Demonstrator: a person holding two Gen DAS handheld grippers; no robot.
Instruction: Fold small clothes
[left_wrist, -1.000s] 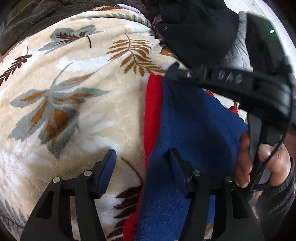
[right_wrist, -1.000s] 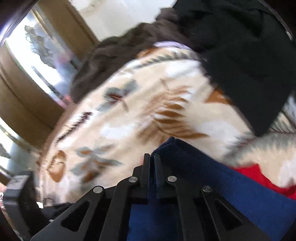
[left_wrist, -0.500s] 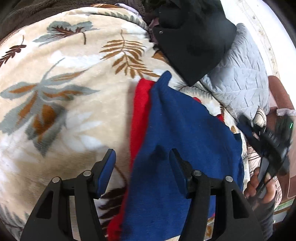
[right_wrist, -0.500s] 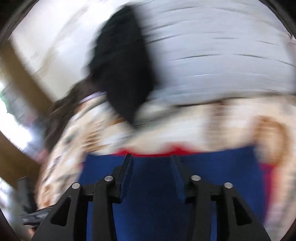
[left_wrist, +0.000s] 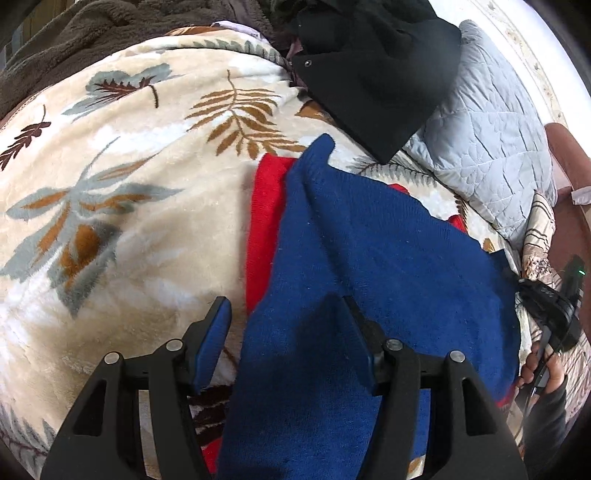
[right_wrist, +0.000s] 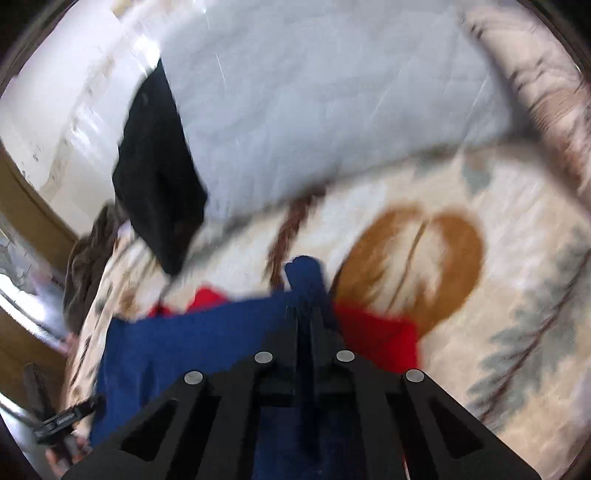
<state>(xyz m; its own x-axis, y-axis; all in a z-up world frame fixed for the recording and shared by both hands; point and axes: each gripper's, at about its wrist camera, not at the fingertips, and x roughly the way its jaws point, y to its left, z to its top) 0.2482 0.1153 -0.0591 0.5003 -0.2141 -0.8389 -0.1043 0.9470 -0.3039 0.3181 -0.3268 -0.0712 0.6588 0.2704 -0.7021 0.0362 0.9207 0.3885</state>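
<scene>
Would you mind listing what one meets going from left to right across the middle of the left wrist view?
Leaf-print blanket → red garment → blue garment → grey quilted pillow → right gripper at the right edge, seen from the side.

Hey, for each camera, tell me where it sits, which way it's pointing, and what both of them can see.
Left wrist: sits on the left tongs, looks across the leaf blanket over the blue cloth; its open fingers show, and the right hand at far right.
Right wrist: sits on the right tongs, shut on the blue cloth's edge, faces the grey quilt; blurred.
Shared: blue cloth, red cloth, black garment, quilt, blanket.
</scene>
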